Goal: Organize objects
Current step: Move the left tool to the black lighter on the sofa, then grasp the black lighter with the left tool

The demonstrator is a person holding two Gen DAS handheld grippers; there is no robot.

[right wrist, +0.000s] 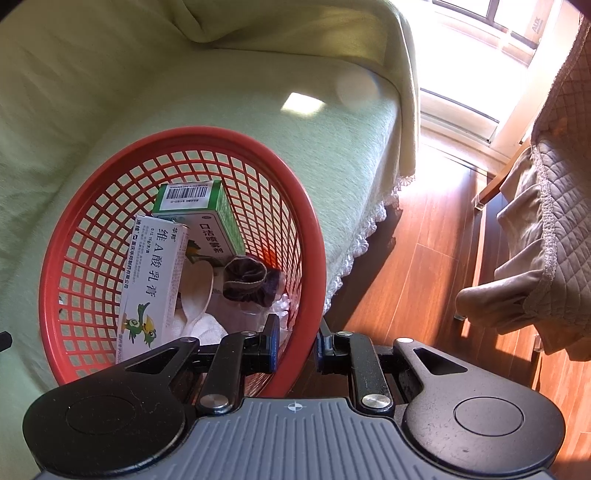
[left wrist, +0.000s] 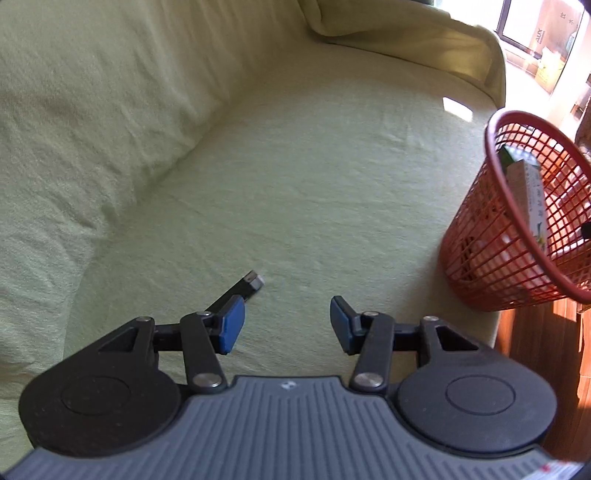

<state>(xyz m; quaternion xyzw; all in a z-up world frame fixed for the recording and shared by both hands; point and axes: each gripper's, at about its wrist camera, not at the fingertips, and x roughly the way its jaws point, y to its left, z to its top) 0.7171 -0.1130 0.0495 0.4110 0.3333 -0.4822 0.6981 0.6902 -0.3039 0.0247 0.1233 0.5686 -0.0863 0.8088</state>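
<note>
In the left wrist view, the left gripper hung over the sofa, fingers apart and empty, a small black stick just beyond its left pad. Open seat lay ahead; the basket stood at the seat's right edge.

In the right wrist view, the right gripper was clamped on the basket's near rim, which held boxes. Floor lay just beyond.

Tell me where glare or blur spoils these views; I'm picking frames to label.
Left wrist view: window overexposed at top right, red basket slightly motion-blurred, fisheye bends the sofa cover. Right wrist view: sunlight washes out the window and wooden floor; a pale flare spot on the sofa cover; box print stays sharp.
</note>
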